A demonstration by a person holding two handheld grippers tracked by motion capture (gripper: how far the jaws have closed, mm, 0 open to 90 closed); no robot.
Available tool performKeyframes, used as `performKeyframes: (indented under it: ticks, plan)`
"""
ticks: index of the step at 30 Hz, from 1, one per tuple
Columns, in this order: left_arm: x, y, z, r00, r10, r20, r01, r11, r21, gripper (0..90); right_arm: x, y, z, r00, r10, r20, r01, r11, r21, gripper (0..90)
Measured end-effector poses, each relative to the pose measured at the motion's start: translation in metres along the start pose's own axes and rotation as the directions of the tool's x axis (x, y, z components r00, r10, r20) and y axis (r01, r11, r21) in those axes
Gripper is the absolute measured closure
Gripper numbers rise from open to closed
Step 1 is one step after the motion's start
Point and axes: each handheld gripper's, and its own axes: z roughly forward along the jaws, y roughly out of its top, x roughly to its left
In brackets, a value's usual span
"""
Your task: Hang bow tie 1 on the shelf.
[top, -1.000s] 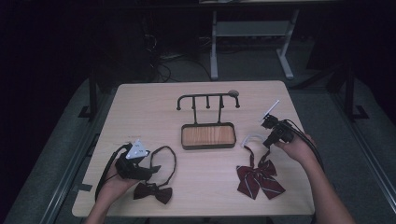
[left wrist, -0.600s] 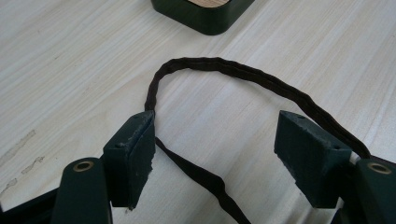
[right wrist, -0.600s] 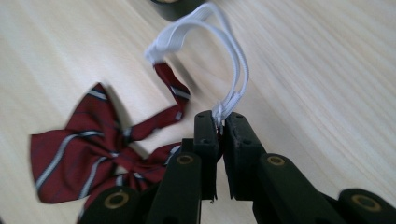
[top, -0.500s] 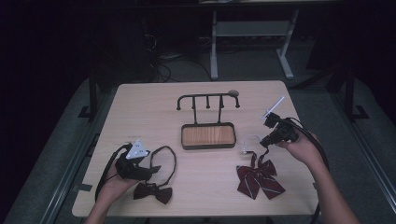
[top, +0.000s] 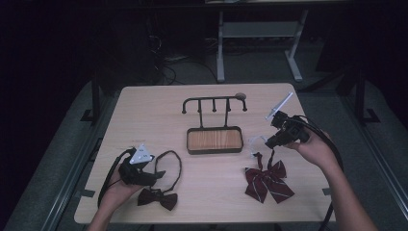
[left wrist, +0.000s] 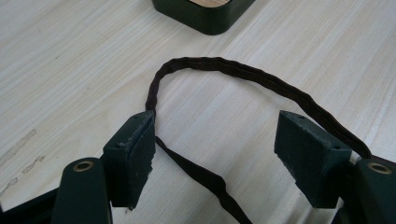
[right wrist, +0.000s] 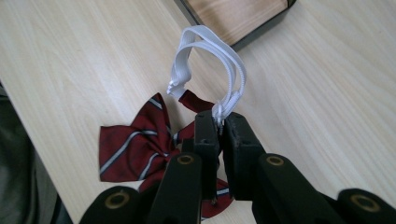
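A dark red striped bow tie [top: 267,179] [right wrist: 135,144] lies on the table at the right, its white elastic loop [right wrist: 210,60] [top: 256,142] lifted. My right gripper [top: 273,142] [right wrist: 220,122] is shut on that loop, just above the bow. At the left a black bow tie [top: 158,197] lies flat with its thin black strap [top: 172,163] [left wrist: 243,77] curved on the wood. My left gripper [top: 155,174] [left wrist: 215,149] stands open low over the strap, which runs between its jaws. A black hook stand [top: 213,102] rises from a wood-floored tray [top: 214,140] at the centre.
The tray's dark corner [left wrist: 205,14] lies beyond the left gripper, and its edge [right wrist: 252,28] lies beyond the white loop. The light wooden table [top: 154,115] has bare room at the back left. Dark floor and a metal frame [top: 260,33] lie behind the table.
My right gripper has drawn the white loop up and a little toward the tray, so the red bow tie trails from it. The left gripper has stayed in place.
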Motion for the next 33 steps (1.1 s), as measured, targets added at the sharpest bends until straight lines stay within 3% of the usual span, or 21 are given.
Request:
performKeyframes:
  ticks: [8, 21, 33]
  plan:
    - [0.000, 0.000, 0.000, 1.0000, 0.005, -0.002, -0.005, 1.0000, 0.001, 29.5, 0.009, 0.011, -0.018, 0.9991, -0.040, -0.013, 0.040, 0.999, -0.024, 84.2]
    - [0.000, 0.000, -0.001, 1.0000, 0.000, -0.002, 0.000, 1.0000, -0.005, 29.5, 0.021, 0.036, -0.043, 0.9955, -0.092, 0.022, 0.092, 0.995, -0.030, 84.1]
    - [0.001, 0.000, -0.001, 1.0000, -0.001, -0.001, 0.001, 1.0000, -0.006, 29.6, 0.021, 0.056, -0.056, 0.9940, -0.099, 0.045, 0.101, 0.994, -0.034, 84.2]
